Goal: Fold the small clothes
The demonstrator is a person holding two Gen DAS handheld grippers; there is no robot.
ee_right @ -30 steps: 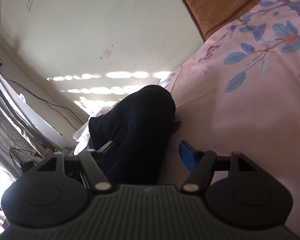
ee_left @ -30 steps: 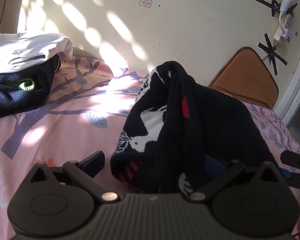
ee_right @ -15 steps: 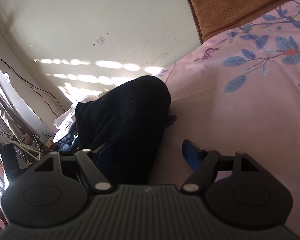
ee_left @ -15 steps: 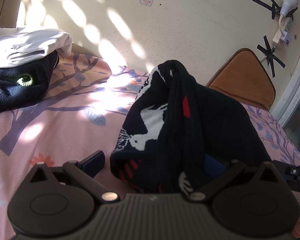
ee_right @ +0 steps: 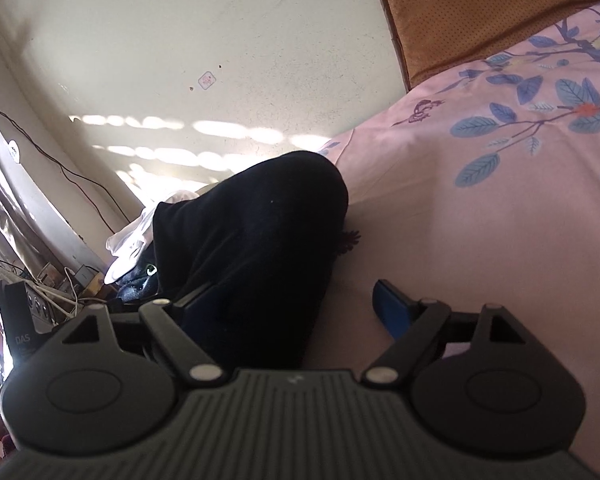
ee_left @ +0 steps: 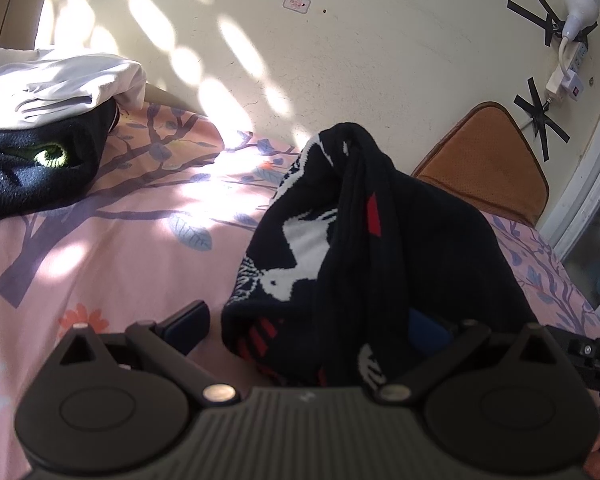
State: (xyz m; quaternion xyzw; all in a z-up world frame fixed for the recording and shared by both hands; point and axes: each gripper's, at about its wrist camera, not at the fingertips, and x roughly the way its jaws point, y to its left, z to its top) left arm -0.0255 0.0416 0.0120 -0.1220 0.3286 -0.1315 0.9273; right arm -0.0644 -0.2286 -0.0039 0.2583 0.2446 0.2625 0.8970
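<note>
Both grippers sat low over the bed, each seen from its own wrist camera; the left gripper (ee_left: 308, 320) had its 2 fingers spread wide, the left finger (ee_left: 188, 322) standing clear over bare sheet while the right one was partly buried behind the dark knitted garment (ee_left: 364, 248); whether that pad pressed the cloth could not be told, and nothing was clamped between the 2. That garment rose in a heap on the pink sheet (ee_left: 112, 248), black with white figures and small red marks, a thick fold draped down its front toward the camera. Right of it, the right gripper (ee_right: 292, 300) had just been opening its jaws, and they stood wide; the garment (ee_right: 260, 248) lay between them, against the left finger (ee_right: 194, 300), while the blue-padded right finger (ee_right: 392, 312) stood apart from it over the sheet (ee_right: 480, 260); the cloth was let go, not pinched. At the far left of the bed, well apart from the heap, a white cloth (ee_left: 56, 84) lay on top of a dark item with a green mark (ee_left: 40, 172); an orange-brown cushion (ee_left: 488, 164) leaned against the cream wall (ee_left: 340, 60) at the far right corner; sunlight fell in patches on wall and sheet.
</note>
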